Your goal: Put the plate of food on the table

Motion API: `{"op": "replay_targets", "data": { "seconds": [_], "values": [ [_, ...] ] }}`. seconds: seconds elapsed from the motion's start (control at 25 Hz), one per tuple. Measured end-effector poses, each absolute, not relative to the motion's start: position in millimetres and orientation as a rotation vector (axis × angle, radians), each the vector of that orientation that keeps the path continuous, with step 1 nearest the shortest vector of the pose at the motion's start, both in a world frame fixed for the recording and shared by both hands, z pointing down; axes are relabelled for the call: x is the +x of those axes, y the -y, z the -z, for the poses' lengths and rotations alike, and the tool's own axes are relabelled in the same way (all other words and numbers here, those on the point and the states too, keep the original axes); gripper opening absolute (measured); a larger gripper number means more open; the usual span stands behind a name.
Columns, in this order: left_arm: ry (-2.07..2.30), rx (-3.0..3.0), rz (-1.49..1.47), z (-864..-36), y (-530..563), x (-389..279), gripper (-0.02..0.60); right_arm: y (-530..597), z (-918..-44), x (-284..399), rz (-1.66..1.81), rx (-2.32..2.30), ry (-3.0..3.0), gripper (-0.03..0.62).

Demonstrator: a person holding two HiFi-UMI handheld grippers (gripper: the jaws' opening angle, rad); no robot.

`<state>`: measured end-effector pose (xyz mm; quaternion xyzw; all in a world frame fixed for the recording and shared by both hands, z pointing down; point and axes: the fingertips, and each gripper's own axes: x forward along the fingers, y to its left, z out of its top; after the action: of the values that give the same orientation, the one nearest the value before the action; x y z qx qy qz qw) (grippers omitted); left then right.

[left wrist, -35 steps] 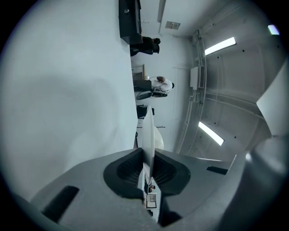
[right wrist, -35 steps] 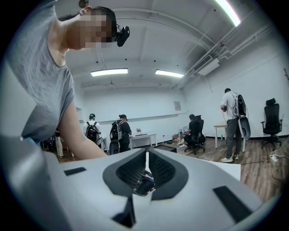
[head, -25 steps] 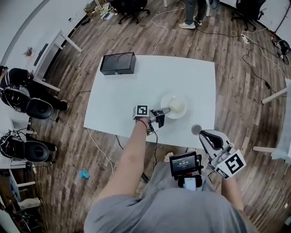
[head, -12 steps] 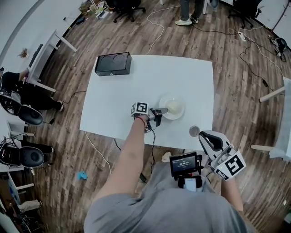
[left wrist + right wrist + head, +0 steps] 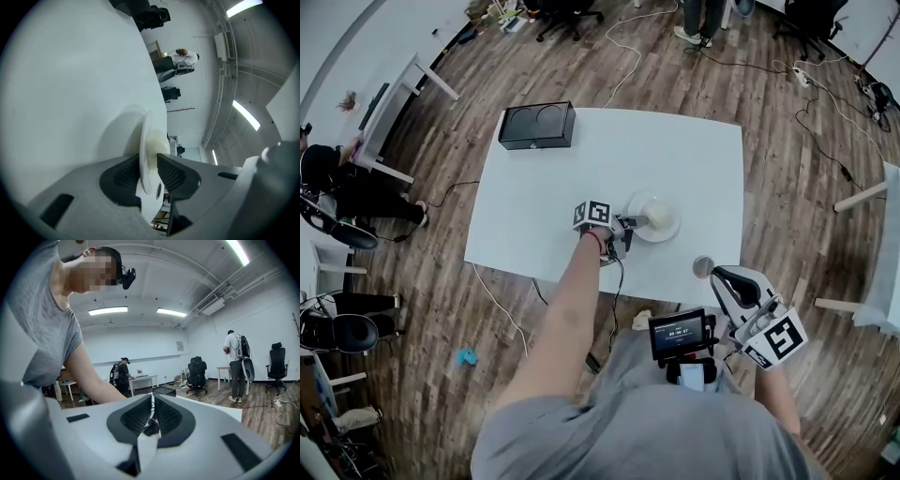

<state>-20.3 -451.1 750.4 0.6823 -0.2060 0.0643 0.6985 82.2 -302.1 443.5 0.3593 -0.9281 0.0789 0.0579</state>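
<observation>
Head view: I look steeply down on a white rectangular bench [image 5: 544, 187] standing on a wood-plank floor [image 5: 441, 309]. A black box [image 5: 537, 126] sits at the bench's far left corner. The white plate [image 5: 669, 228] lies on the bench towards its near right side, with a pale mound of food [image 5: 657, 217] on it. My left arm reaches straight out over the near edge, and the left gripper [image 5: 623, 228] meets the plate's left rim. The right gripper [image 5: 719, 275] is held back beside my body, just off the near right edge of the bench, well apart from the plate.

Left gripper view: the camera is rolled, so the bench top fills the left like a white wall. The plate shows edge-on, its rim standing between the two dark fingers [image 5: 123, 177]. The fingers have just been opening and now stand slightly apart around the rim, no longer pressing it. Beyond are white walls and strip lights.

Right gripper view: this gripper points almost level across the bench into a large white room with ceiling lights [image 5: 108, 310], an office chair [image 5: 276, 364] and a standing person [image 5: 236, 362]. Its fingers [image 5: 136, 418] are closed together, with nothing between them.
</observation>
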Motion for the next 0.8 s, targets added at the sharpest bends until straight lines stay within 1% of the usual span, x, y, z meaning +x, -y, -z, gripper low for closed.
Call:
{"op": "replay_targets", "data": {
  "seconds": [0.08, 0.16, 0.28, 0.44, 0.8],
  "values": [
    [0.481, 1.558, -0.198, -749.6, 451.8, -22.3, 0.142, 299.9, -442.7, 80.2, -0.235, 1.09, 2.814, 0.034],
    [0.504, 1.629, -0.303, -749.6, 450.5, -25.8, 0.167, 298.0, -441.7, 79.4, -0.234, 1.092, 2.815, 0.034],
    [0.521, 1.736, -0.462, -749.8, 448.7, -33.5, 0.167, 297.6, -439.8, 77.8, -0.234, 1.092, 2.813, 0.034],
    [0.556, 1.803, -0.581, -752.7, 447.0, -46.7, 0.169, 297.3, -439.6, 77.7, -0.232, 1.097, 2.81, 0.034],
    [0.596, 1.837, -0.603, -748.2, 437.8, -64.5, 0.172, 292.7, -438.9, 78.1, -0.227, 1.095, 2.82, 0.034]
  ]
}}
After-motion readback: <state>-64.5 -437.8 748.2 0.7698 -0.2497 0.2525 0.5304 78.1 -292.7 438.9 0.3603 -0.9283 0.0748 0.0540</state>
